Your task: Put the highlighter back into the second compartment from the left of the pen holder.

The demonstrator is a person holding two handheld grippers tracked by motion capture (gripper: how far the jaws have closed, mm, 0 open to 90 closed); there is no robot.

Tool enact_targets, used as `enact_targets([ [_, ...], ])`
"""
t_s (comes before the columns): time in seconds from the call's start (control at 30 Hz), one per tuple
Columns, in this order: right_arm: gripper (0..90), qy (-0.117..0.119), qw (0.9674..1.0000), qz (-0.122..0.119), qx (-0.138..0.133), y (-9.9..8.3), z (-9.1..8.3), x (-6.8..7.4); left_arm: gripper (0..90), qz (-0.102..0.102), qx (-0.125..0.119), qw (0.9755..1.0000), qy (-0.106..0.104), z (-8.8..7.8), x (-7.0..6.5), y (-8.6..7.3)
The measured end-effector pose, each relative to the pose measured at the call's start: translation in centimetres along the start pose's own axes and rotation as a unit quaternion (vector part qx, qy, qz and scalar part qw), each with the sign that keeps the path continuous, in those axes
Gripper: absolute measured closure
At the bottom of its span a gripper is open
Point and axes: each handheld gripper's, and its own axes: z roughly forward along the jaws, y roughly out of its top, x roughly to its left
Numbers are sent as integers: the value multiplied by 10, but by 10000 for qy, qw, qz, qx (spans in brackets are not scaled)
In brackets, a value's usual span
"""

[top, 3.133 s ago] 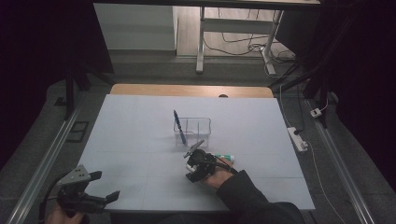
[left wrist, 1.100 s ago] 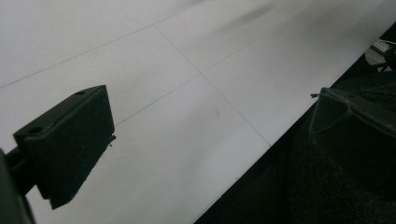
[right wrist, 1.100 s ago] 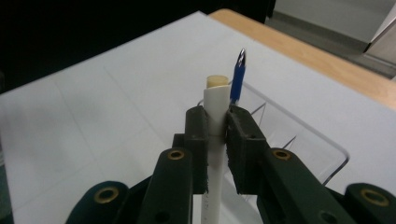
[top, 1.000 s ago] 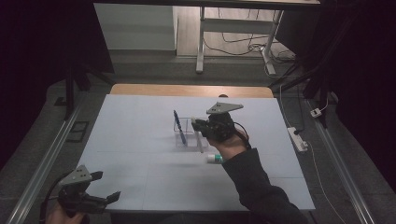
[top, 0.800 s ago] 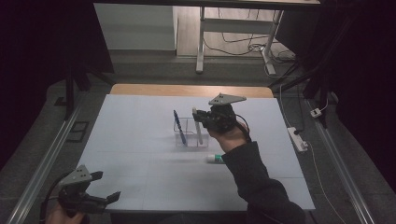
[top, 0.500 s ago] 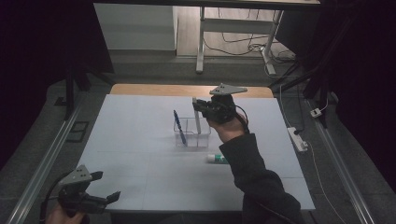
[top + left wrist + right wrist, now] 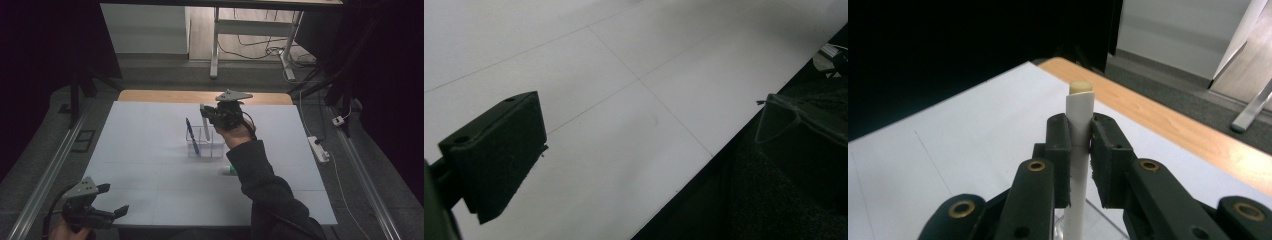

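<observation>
You are mid-carry: your right claw (image 7: 210, 116) is clamped on a white pen (image 7: 1079, 145), held upright, and it hangs over the far side of the clear holder (image 7: 205, 146) in the middle of the bench (image 7: 140, 130). In the right gripper view both pads press on the pen's barrel, with its cream-coloured end sticking up above them and the rest running down toward the holder's rim. A blue pen (image 7: 192, 137) already stands slanted in the left part of the holder, so the step in hand looks like dropping this second pen in beside it. For the next move, line the lower tip up over an open compartment, bring it down until the tip is inside the walls, and only then ease the grip; letting go too high could make the pen bounce off the rim or tip the light holder. One more small thing (image 7: 231, 171) with a green end lies on the bench just near-right of the holder, probably next in line. Your left claw (image 7: 107, 204) rests at the near-left corner, jaws spread wide with nothing between them.
</observation>
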Motion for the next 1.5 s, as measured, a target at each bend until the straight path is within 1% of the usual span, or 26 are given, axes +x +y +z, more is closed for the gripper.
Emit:
enact_targets([
  [0.23, 784, -14, 9996, 9, 289, -19, 15, -1, 1, -6, 12, 10000, -4, 0, 0, 0],
  [0.5, 782, -38, 9984, 83, 562, -37, 24, -4, 1, 8, 22, 10000, -2, 0, 0, 0],
  [0.6, 774, 37, 9973, 130, 722, -40, 27, -6, 2, 8, 26, 10000, -1, 1, 0, 0],
  [0.63, 759, -30, 9972, 117, 743, -41, 27, -6, 1, 9, 26, 10000, 0, 1, 0, 0],
  [0.73, 626, -8, 9969, 211, 763, -41, 25, -7, 1, 8, 28, 10000, 1, 1, 0, 0],
  [0.9, 511, -4, 9963, 240, 824, -40, 17, -9, 2, 15, 35, 10000, 6, 1, 0, 0],
  [1.03, 437, 69, 9963, 239, 817, -40, 8, -9, 2, 12, 36, 10000, 6, 1, 0, 0],
  [1.13, 375, 210, 9961, 263, 820, -39, 2, -7, 1, 15, 38, 10000, 12, 1, -1, 0],
  [1.27, 310, 286, 9958, 256, 828, -38, -8, -4, 1, 12, 37, 10000, 8, 1, 0, 0],
  [1.3, 288, 322, 9956, 262, 844, -38, -11, -4, 1, 12, 37, 10000, 7, 1, 0, 0],
  [1.37, 256, 318, 9952, 214, 900, -38, -16, -2, 1, 17, 38, 10000, 10, 1, 0, 0],
  [1.43, 223, 395, 9947, 198, 930, -40, -22, -1, 1, 14, 31, 10000, 1, 1, 0, 0],
  [1.5, 180, 428, 9936, 189, 1027, -43, -27, 1, 1, 3, 26, 10000, -4, 1, 0, 0],
])
